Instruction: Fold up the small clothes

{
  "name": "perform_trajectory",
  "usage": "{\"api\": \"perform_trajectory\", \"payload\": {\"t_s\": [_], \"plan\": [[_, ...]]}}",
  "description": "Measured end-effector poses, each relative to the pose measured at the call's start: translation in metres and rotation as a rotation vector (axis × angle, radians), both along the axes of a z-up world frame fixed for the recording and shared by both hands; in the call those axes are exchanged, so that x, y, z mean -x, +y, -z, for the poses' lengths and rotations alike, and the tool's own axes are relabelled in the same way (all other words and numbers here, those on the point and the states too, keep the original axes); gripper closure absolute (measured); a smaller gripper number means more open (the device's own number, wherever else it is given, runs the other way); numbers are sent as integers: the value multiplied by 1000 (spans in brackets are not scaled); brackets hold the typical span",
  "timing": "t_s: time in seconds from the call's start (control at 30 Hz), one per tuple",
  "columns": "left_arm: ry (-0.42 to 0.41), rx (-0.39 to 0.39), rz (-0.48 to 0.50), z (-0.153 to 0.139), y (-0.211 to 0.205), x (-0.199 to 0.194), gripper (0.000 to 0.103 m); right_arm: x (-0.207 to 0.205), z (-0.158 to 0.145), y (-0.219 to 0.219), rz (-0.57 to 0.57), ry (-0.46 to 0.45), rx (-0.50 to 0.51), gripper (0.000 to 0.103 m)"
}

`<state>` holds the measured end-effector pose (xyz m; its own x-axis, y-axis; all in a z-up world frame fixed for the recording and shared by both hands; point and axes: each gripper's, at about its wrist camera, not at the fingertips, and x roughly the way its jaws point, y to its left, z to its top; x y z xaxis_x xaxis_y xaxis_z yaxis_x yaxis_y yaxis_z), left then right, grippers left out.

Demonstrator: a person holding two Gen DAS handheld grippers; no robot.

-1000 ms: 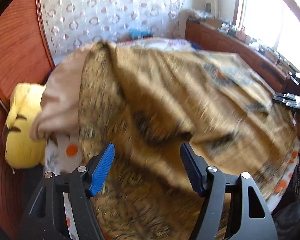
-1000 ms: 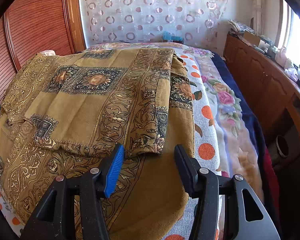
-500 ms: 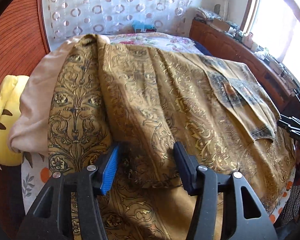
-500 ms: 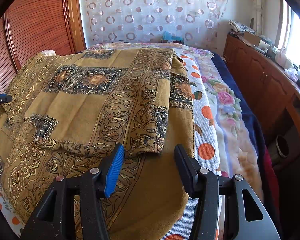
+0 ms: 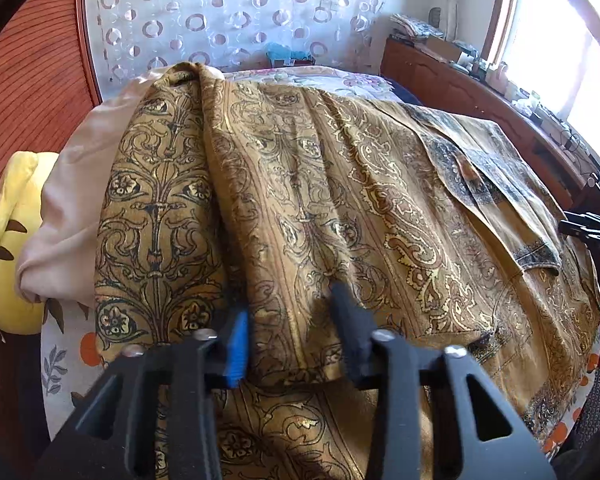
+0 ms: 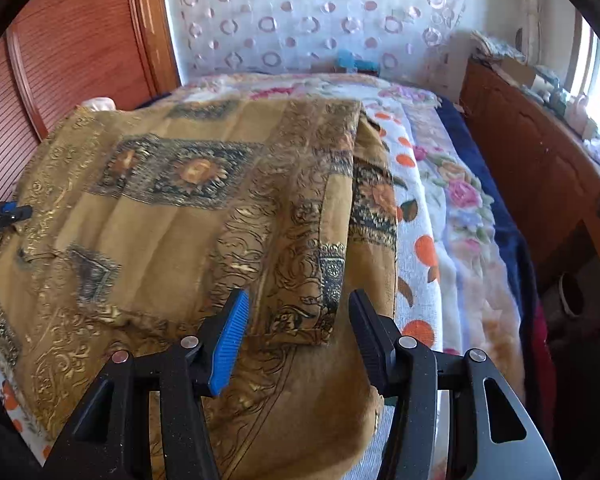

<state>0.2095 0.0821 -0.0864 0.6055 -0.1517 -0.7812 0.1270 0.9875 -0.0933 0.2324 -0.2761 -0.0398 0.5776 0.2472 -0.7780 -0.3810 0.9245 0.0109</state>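
Bed w/ orange-dotted white sheet (image 5: 66, 356); yellow plush pillow (image 5: 8, 240) at its left edge. Left view: left tool (image 5: 288, 332) jaws apart, straddling folded edge of mustard-gold patterned cloth (image 5: 320, 200).

Right view: right tool (image 6: 300, 320) jaws apart around the cloth's (image 6: 160, 220) folded corner, floral blanket (image 6: 456, 200) beside.

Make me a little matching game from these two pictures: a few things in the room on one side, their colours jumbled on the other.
Things:
1. garment
2. plush toy
3. curtain
4. headboard

Colours:
A. white with ring shapes
B. reddish-brown wood
C. golden brown with dark scroll patterns
D. yellow

Pairs: 1-C, 2-D, 3-A, 4-B
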Motion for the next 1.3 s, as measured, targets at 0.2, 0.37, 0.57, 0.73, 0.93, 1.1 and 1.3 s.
{"api": "perform_trajectory", "payload": {"t_s": [0.2, 0.37, 0.57, 0.73, 0.93, 1.1, 1.3], "plan": [[-39, 8, 13, -11, 1, 5, 95, 0, -4, 2, -26, -23, -19, 91], [-68, -1, 23, -20, -1, 10, 97, 6, -13, -2, -61, -43, -62, 97], [-134, 25, 31, -40, 1, 21, 98, 19, -32, 1, -58, -130, -58, 98], [-174, 37, 38, -58, 8, 31, 98, 32, -50, 1, -59, -187, -63, 98], [-210, 71, 50, -75, 18, 50, 98, 58, -64, -8, -80, -216, -98, 98], [-212, 94, 55, -74, 27, 81, 98, 89, -64, -22, -97, -230, -111, 99], [-179, 126, 26, -55, 38, 122, 98, 131, -57, -40, -111, -199, -118, 99]]}}
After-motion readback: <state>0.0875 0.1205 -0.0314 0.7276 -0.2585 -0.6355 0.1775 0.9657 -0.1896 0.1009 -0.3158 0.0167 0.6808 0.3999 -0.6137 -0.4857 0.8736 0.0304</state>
